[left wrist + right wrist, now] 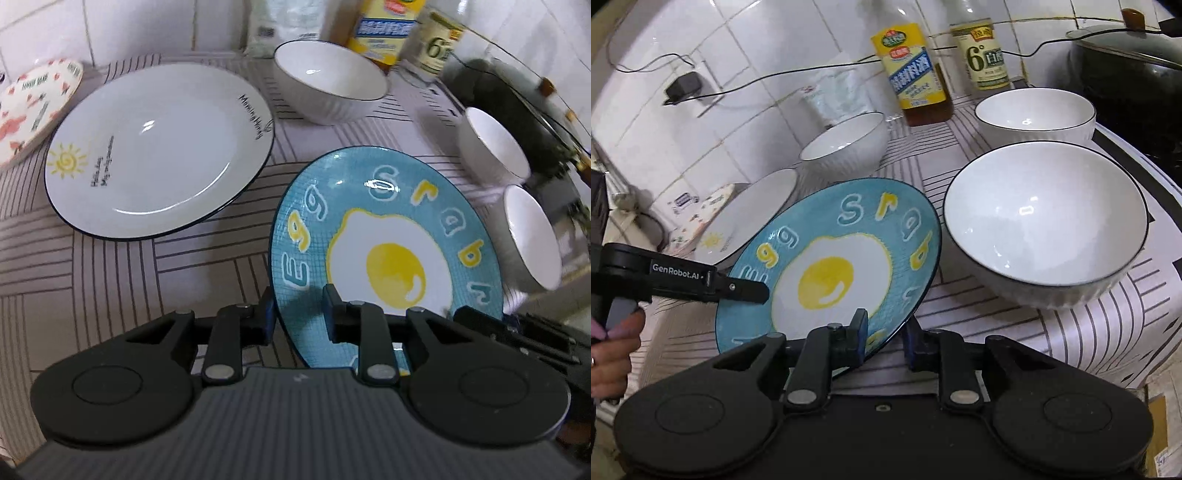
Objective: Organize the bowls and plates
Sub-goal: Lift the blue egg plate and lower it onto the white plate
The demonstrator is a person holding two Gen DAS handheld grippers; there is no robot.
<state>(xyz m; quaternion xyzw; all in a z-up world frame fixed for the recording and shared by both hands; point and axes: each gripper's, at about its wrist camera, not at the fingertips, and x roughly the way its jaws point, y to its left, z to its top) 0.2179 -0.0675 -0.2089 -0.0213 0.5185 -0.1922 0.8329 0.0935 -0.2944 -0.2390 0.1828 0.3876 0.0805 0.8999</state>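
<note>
A pink-patterned plate (35, 107) lies at the counter's (122, 266) far left edge, beside a white sun-print plate (159, 147). A blue fried-egg plate (384, 243) is tilted above the counter's middle. The left gripper (297, 314) clamps its left rim; the right gripper (884, 338) straddles its near rim, apparently gripping, though contact is unclear. Three white bowls sit toward the right: a far bowl (846, 142), a back-right bowl (1036, 114), and a near bowl (1047, 221) just beside the blue plate.
</note>
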